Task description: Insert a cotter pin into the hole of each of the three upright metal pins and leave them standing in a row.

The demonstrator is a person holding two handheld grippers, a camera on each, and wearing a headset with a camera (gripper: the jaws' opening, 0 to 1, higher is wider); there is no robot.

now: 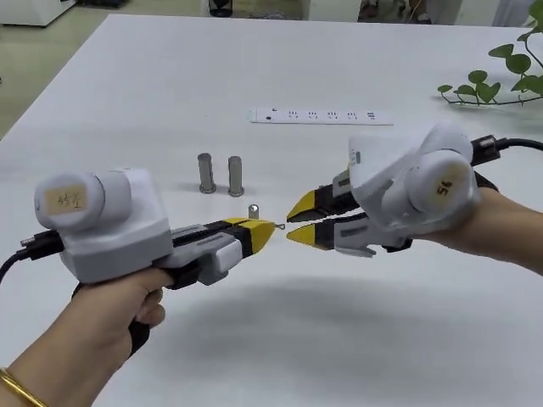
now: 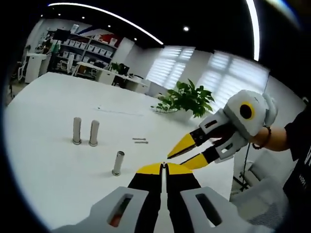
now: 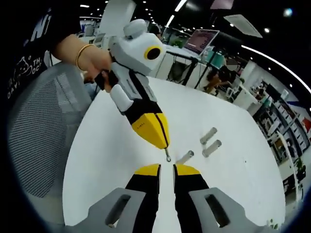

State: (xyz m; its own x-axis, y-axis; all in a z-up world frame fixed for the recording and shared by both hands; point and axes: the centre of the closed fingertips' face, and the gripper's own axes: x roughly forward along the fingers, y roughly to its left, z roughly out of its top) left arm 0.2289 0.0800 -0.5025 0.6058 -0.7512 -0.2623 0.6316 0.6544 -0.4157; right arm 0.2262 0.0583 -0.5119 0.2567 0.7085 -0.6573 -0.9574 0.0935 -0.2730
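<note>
A cotter pin [image 3: 167,156] is clenched in the shut jaws of the left gripper [image 2: 164,167], tip to tip with the parted, empty right gripper [image 3: 166,169]. Just beyond, a lone metal pin [image 1: 253,211] is stood near an upright pair [image 1: 205,173]. Two loose cotter pins [image 2: 139,141] are caught in the left gripper view, and a power strip [image 1: 322,115] in the head view.

Open-plan office: desks [image 2: 104,74], shelves [image 2: 83,47], a monitor [image 3: 199,41], a potted plant [image 2: 187,98]
</note>
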